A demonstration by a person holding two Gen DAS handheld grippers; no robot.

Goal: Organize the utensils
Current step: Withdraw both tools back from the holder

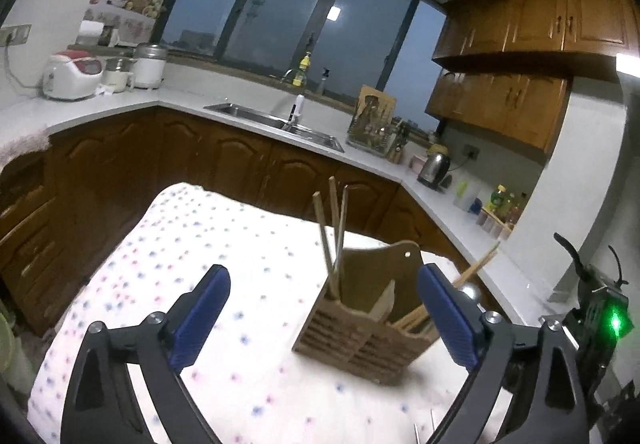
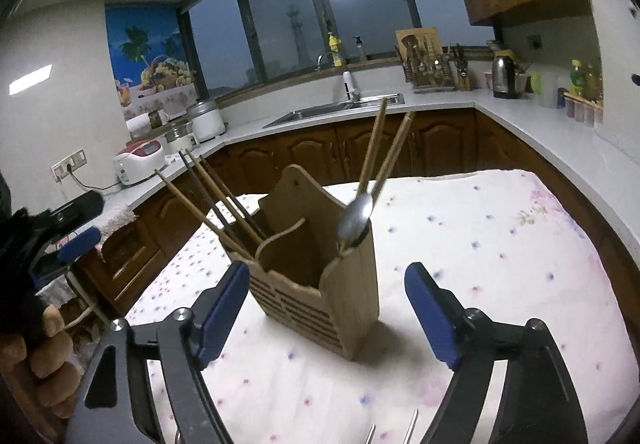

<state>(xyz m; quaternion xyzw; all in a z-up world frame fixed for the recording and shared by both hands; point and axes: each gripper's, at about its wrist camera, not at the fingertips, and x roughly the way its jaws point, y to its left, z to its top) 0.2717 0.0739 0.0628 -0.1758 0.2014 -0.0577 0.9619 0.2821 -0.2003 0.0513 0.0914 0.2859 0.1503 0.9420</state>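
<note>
Now both grippers open and empty, wooden caddy (image 2: 316, 284) upright mid-worktop (image 2: 500, 264).

Left gripper (image 1: 324, 318) and right gripper (image 2: 326, 314) sit just short of the caddy, jaws wide, nothing between pads. Chopsticks (image 2: 224, 203) lean out of the caddy's left compartment; two more plus a spoon (image 2: 354, 219) stand in its right one. Fork tines (image 2: 392, 430) lie nearest the right gripper. Likely light, stiff, slick metal: pinch mid-handle.

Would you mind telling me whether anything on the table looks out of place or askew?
Nothing looks spilled or damaged. The wooden utensil holder stands upright on the dotted tablecloth, with chopsticks and a spoon leaning loosely inside.
</note>
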